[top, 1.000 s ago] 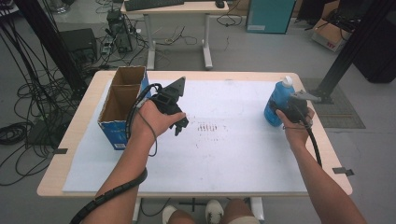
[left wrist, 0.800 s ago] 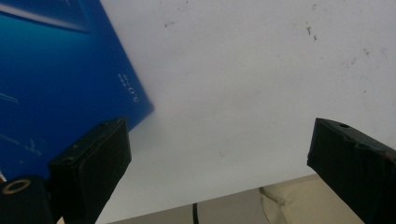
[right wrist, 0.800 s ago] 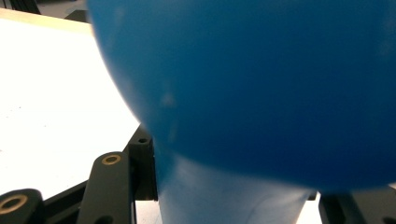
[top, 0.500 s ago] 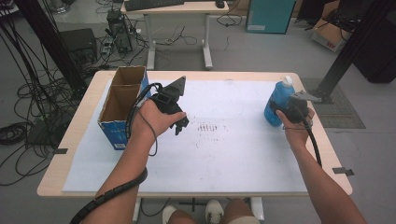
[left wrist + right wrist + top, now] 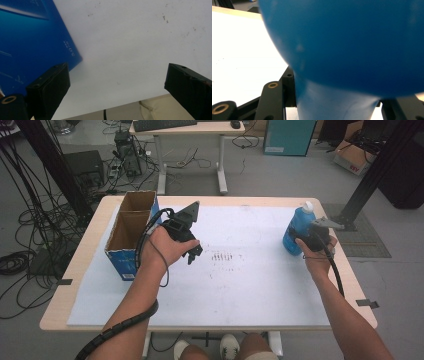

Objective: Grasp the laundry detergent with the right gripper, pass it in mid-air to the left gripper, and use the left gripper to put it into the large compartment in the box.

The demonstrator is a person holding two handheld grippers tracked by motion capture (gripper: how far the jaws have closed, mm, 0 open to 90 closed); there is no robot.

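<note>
Right now your right gripper pinches the blue bottle, which stands upright well apart from the cardboard box, toward the table's opposite end. Your left gripper hangs just beside that box, its jaws spread wide, holding nothing.

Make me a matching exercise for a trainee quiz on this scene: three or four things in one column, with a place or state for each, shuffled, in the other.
Things:
1. blue bottle
2. cardboard box
3. left gripper
4. right gripper

Places or states:
a. open, with nothing between its fingers
b. at the table's right edge, white cap on top
c. at the table's left side, open at the top
d. shut on the bottle

Pairs: 1-b, 2-c, 3-a, 4-d
</note>
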